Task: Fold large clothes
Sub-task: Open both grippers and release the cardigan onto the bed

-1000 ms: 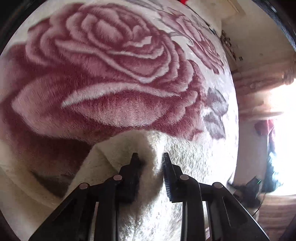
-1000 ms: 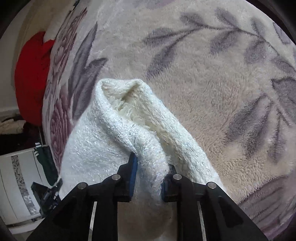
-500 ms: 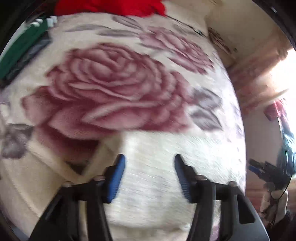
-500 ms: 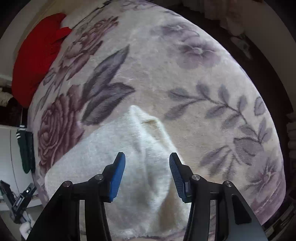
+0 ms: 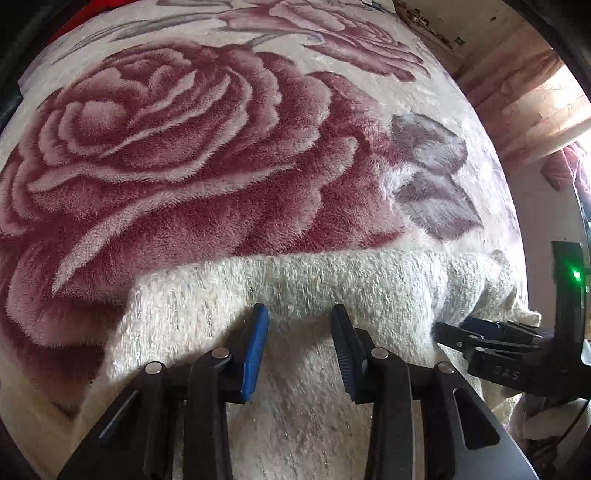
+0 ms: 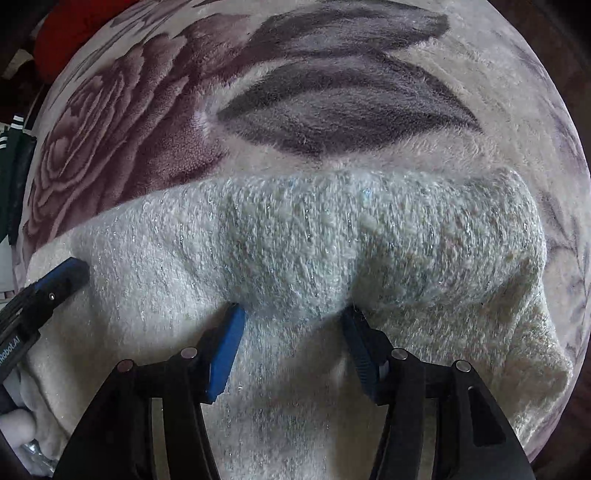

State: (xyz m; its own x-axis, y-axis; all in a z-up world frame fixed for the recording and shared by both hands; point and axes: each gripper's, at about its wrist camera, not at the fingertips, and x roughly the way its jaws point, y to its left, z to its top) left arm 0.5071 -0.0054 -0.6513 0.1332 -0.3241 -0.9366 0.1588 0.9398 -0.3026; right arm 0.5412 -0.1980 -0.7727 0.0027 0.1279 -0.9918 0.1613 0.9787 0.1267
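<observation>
Containers: none seen. One cream fuzzy sweater (image 5: 332, 295) with glinting threads, lying folded on a floral plush blanket (image 5: 166, 147), far edge bunched into a thick roll (image 6: 369, 236). Two grippers. Left gripper (image 5: 299, 325) released, jaws spread above the sweater, gripping nothing. Right gripper (image 6: 291, 325) likewise released, blue-padded fingertips (image 6: 231, 332) pressed against the roll. Each gripper visible in the other's view, at the sweater's ends. Blanket patterned with large maroon roses and grey leaves. Red cloth (image 6: 74, 29) at the blanket's far edge. Curtain (image 5: 528, 99) near bright window light.
</observation>
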